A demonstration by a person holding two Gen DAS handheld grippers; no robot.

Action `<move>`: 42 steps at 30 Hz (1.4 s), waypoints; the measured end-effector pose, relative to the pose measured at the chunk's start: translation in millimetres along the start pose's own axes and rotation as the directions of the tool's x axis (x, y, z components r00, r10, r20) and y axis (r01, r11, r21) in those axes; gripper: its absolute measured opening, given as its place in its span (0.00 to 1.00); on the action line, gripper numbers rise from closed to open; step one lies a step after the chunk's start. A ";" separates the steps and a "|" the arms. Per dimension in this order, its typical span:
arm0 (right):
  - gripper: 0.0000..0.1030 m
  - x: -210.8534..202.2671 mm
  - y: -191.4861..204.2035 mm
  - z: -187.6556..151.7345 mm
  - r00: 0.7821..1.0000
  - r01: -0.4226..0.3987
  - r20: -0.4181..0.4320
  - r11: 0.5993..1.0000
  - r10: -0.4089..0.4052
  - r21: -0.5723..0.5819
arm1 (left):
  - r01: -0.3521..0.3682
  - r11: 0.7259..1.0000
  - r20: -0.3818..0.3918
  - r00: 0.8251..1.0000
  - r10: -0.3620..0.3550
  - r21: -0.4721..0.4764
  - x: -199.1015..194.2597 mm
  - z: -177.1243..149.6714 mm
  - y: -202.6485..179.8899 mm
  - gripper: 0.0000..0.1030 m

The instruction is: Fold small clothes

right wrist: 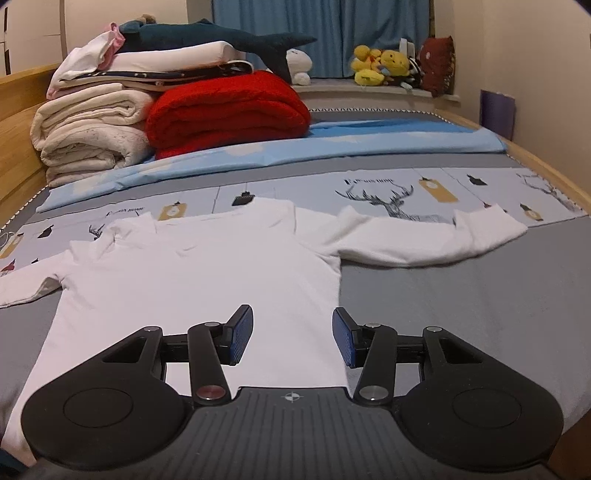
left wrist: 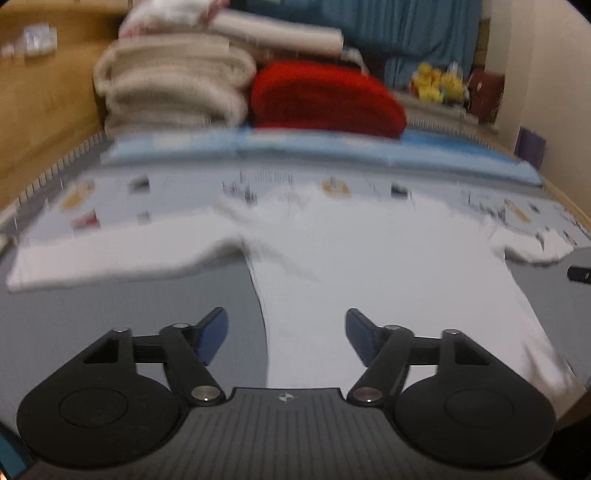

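Right wrist view shows the white long-sleeved shirt [right wrist: 207,266] spread flat on the bed [right wrist: 461,302], sleeves out to both sides, its hem end nearest the right tool [right wrist: 293,338], whose blue pads stand wide apart over the shirt's right edge, holding nothing; the blurred left view has the left tool [left wrist: 287,339] equally wide over the shirt's [left wrist: 369,266] left edge; folded blankets [right wrist: 229,110] sit beyond

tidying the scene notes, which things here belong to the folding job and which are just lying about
Job: white long-sleeved shirt, left gripper, right gripper.

Lying about: folded red fleece blanket, cream blanket stack, dark blue plush shark, yellow plush toys.
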State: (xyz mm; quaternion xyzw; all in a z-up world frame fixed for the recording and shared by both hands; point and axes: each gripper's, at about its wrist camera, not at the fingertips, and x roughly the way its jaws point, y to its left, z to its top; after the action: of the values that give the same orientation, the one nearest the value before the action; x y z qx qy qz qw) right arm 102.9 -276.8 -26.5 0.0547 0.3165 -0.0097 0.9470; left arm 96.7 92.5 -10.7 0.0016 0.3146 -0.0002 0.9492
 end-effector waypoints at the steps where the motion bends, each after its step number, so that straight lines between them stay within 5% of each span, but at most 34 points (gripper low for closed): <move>1: 0.48 0.8 3.5 1.3 1.000 0.004 0.001 1.000 -0.004 0.001 | -0.006 1.000 0.039 0.999 0.005 0.015 -4.3 3.0 0.0 0.79; 9: 0.48 10.3 28.7 5.9 1.000 0.003 0.004 1.000 -0.004 0.015 | -0.064 0.990 0.156 0.987 0.045 0.123 -8.7 57.8 6.9 0.79; 15: 0.48 18.2 45.3 2.1 0.999 -0.027 -0.029 1.000 0.027 -0.013 | -0.104 0.982 0.177 0.981 0.076 0.156 33.5 107.1 27.5 0.79; 24: 0.48 20.1 46.5 3.4 1.000 0.025 -0.009 0.998 -0.026 -0.049 | -0.100 0.952 0.202 0.979 0.042 0.289 78.4 91.8 59.7 0.67; 26: 0.48 18.3 47.7 12.6 1.000 0.010 0.005 0.998 -0.010 -0.057 | -0.060 0.965 0.209 0.978 0.006 0.257 82.8 91.1 72.0 0.60; 30: 0.41 15.0 60.6 44.9 0.998 -0.015 0.059 0.995 0.021 -0.101 | -0.013 0.982 0.143 0.990 -0.015 0.188 105.7 86.6 105.1 0.24; 31: 0.38 17.3 66.1 56.4 0.997 -0.024 0.067 0.994 0.031 -0.104 | -0.016 0.984 0.131 0.991 -0.007 0.176 110.4 85.9 113.5 0.21; 33: 0.25 24.7 78.3 80.1 0.994 -0.063 0.088 0.994 0.071 -0.093 | -0.045 0.990 0.106 0.994 0.031 0.135 120.7 84.9 134.5 0.21; 37: 0.24 45.2 104.9 115.3 0.977 -0.136 0.150 0.984 0.152 -0.114 | -0.126 0.992 0.055 0.990 0.126 -0.006 133.0 83.7 179.9 0.22; 42: 0.24 86.4 120.4 115.9 0.972 -0.178 0.136 0.976 0.194 -0.123 | -0.252 0.957 -0.042 0.968 0.249 -0.142 146.5 73.9 238.6 0.24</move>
State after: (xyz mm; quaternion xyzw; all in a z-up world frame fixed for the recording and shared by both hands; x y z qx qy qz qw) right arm 247.7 -168.5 25.4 0.0312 0.2393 0.0924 0.9660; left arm 258.7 331.0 -38.2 -0.0283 0.3220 0.1430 0.9354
